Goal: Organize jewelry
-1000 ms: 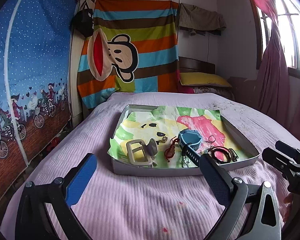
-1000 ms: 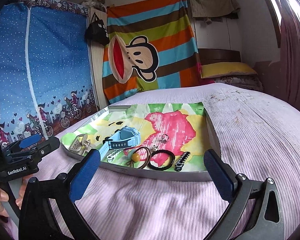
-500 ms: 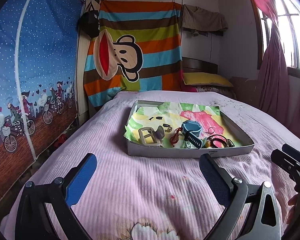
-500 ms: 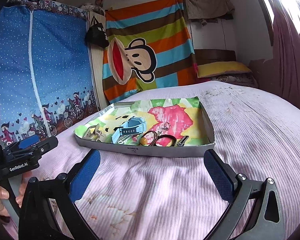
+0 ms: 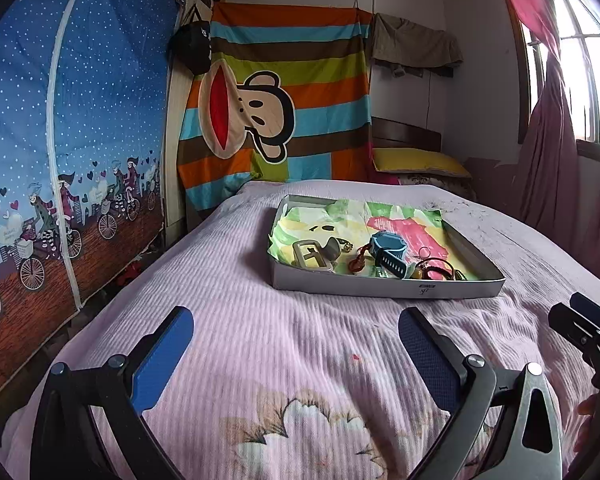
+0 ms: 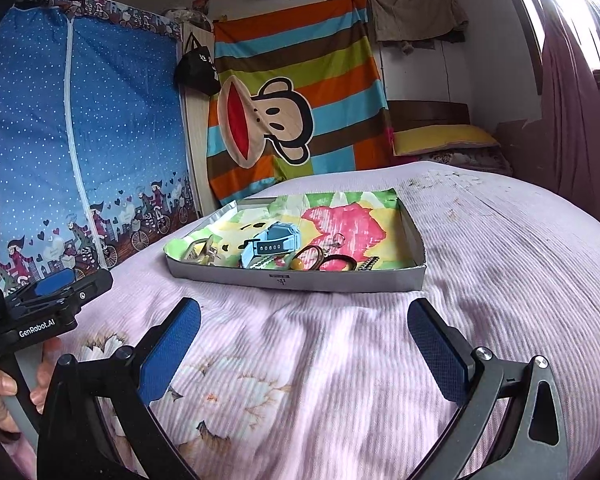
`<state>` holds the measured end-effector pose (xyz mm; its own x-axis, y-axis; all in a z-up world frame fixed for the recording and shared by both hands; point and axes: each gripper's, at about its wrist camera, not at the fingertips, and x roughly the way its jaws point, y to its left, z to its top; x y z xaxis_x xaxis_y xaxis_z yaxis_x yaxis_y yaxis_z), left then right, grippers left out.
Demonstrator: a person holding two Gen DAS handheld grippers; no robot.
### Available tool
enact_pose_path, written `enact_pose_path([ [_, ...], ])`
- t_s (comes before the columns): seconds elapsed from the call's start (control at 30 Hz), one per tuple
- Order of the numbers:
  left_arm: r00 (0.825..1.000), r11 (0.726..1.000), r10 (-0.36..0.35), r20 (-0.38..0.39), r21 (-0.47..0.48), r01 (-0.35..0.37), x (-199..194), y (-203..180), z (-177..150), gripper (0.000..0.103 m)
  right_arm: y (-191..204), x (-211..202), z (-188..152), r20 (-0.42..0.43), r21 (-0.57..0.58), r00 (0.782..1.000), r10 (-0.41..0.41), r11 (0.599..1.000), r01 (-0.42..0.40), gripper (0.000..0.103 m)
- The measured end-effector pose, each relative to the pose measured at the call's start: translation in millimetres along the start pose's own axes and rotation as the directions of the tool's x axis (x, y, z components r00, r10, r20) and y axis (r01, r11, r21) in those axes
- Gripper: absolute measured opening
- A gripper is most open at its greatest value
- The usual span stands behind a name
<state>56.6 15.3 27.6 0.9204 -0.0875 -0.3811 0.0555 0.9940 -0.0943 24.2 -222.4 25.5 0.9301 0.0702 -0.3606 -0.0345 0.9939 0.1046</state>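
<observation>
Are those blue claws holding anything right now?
No. The left hand-held gripper and right hand-held gripper are open and empty above the bed.

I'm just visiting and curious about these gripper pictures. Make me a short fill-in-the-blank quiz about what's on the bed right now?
1. The watch lying in the tray is light ____ in colour.
2. The tray rests on a ____ bedspread.
3. Both the left gripper and the right gripper have their fingers spread ____, holding nothing.
4. The pillow at the head of the bed is ____.

Missing words: blue; pink; open; yellow
</observation>
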Motion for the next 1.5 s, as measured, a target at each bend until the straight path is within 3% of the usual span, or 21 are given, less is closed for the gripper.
enact_pose_path([
  [1.5,1.000,1.000,0.009,0.016,0.004,-0.009,-3,2,-17,0.103,-6,-5,-18,-0.005,0.009,1.000,-0.029,1.000,0.029,0.102],
])
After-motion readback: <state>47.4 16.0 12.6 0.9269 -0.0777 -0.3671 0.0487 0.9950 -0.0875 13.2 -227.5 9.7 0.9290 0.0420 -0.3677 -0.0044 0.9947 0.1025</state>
